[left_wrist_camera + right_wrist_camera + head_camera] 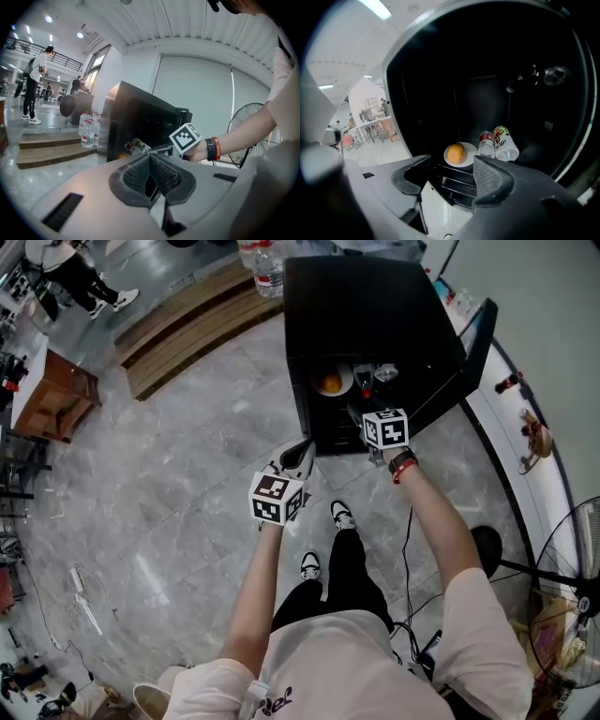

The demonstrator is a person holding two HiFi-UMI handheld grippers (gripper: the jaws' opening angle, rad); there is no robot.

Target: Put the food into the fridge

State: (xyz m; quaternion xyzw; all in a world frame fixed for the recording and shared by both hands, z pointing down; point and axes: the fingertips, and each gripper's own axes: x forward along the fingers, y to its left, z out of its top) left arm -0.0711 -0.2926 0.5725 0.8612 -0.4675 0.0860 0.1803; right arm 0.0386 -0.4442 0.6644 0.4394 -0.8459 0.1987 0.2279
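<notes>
1. The right gripper [451,169] hung at the open front of the small black box-shaped fridge [370,310], jaws spread wide, nothing between them.
2. The left gripper [151,161] was closed and empty, just outside the fridge.
3. Inside the fridge, a round orange fruit [456,153] sat on a white plate [471,151], with two labelled bottles [505,143] beside it.

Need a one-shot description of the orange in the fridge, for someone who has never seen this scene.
Find the black mini fridge standing open on the grey marble floor. On its shelf, a white plate sits to the left of two bottles. The orange lies on that plate: round, bright orange, and the only thing in there that isn't a container.
</notes>
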